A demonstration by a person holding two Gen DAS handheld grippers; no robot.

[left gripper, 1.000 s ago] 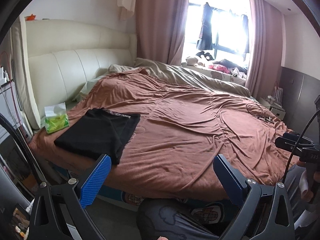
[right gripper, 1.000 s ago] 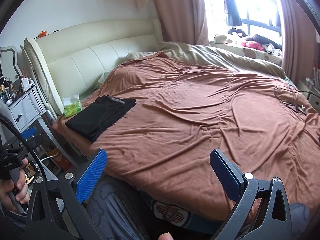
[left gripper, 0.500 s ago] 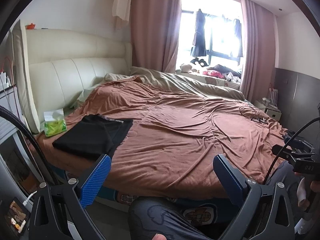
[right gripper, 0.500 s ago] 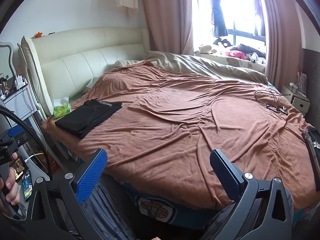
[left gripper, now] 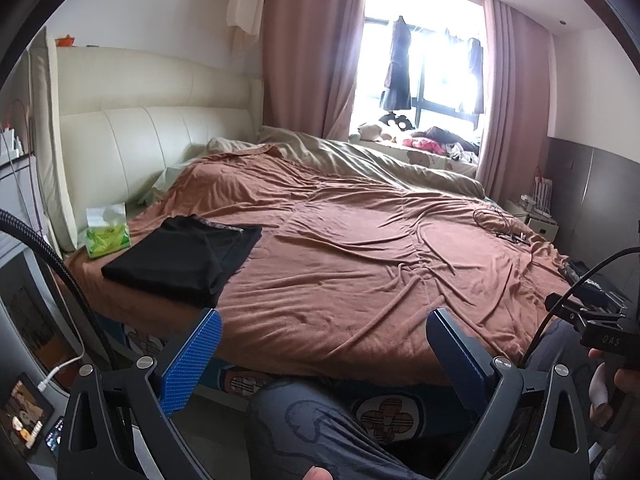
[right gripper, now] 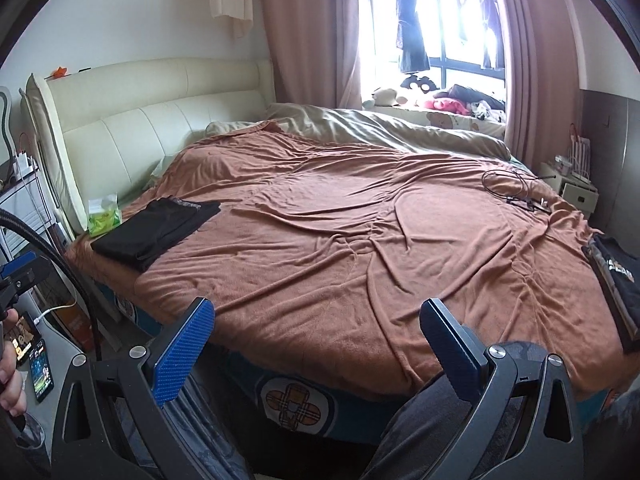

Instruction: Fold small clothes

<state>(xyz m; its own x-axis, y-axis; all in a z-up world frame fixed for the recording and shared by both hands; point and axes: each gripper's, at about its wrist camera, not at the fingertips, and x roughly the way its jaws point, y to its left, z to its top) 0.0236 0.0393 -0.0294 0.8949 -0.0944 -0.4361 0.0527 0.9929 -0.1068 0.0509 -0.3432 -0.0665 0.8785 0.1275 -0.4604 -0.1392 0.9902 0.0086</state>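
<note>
Left gripper (left gripper: 320, 354): jaws spread wide, holding nothing; held off the near edge of the bed (left gripper: 360, 264), above the person's knee (left gripper: 304, 416). Over the last second its view has dropped and drawn back from the mattress.

Right gripper (right gripper: 316, 338): jaws likewise wide apart and empty, clear of the bed edge; it too has pulled back, and its view has swung rightward.

Folded black garment (left gripper: 180, 258): lies flat at the bed's left near corner, just beside the green tissue pack (left gripper: 107, 232). Unmoved across the last second; judged finished.

Second dark garment (right gripper: 614, 280): newly in the right view, lying at the bed's right edge, printed lettering showing, partly cut off by the frame. Looks unfolded, though not certain.

Brown blanket (right gripper: 360, 232): wrinkled, bare across the middle.

Status: between items. Likely next piece is the second dark garment, nearest the right gripper.
</note>
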